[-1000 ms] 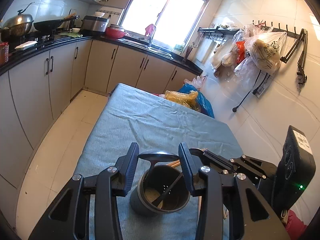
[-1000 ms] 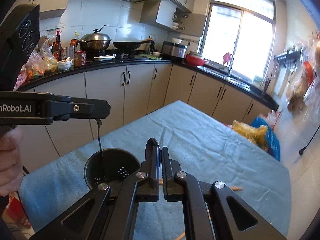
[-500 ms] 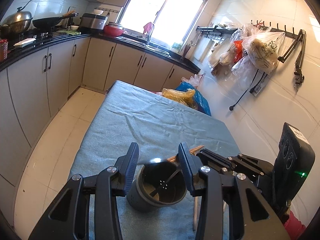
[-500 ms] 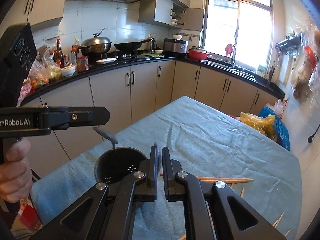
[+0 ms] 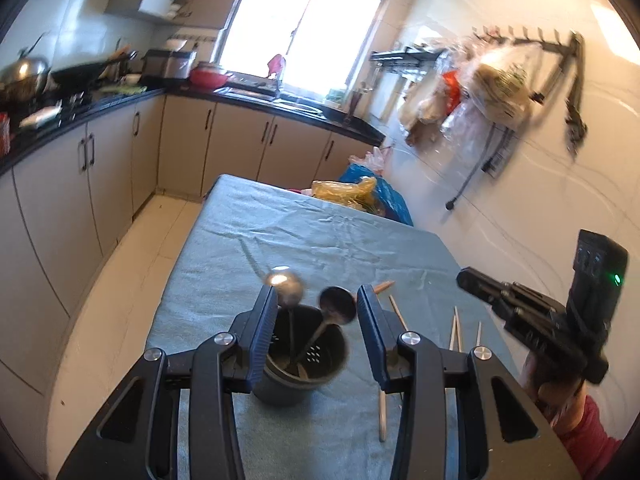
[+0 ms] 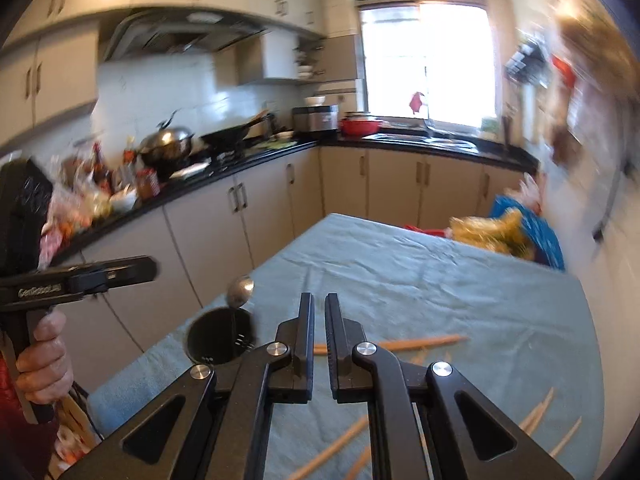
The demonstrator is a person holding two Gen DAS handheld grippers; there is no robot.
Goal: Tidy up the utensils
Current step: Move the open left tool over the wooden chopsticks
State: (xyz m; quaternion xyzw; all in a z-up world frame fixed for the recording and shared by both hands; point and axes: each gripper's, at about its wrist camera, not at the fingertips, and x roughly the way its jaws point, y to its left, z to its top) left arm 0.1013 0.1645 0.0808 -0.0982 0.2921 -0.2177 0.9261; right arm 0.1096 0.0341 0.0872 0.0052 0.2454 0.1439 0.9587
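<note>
A dark utensil holder (image 5: 304, 364) stands on the teal-clothed table (image 5: 320, 240). Two metal spoons (image 5: 286, 282) lean in it, bowls up. My left gripper (image 5: 316, 292) hovers just behind and above the holder, fingers apart, not touching it. In the right wrist view the holder (image 6: 220, 336) shows one spoon (image 6: 240, 292), with the left gripper (image 6: 148, 268) up to its left. My right gripper (image 6: 320, 308) is shut and empty, off to the holder's right (image 5: 466, 276). Wooden chopsticks (image 6: 420, 344) lie scattered on the cloth (image 5: 456, 332).
Yellow and blue plastic bags (image 5: 360, 192) sit past the table's far end. Kitchen cabinets and a cluttered black counter (image 6: 240, 152) run along the left and back. Bags hang on the tiled wall (image 5: 496, 88) at right. A narrow floor aisle (image 5: 132, 264) lies left of the table.
The right gripper let go of the spoon, which now stands in the holder, then drew back up and to the right. The left gripper backed off a little.
</note>
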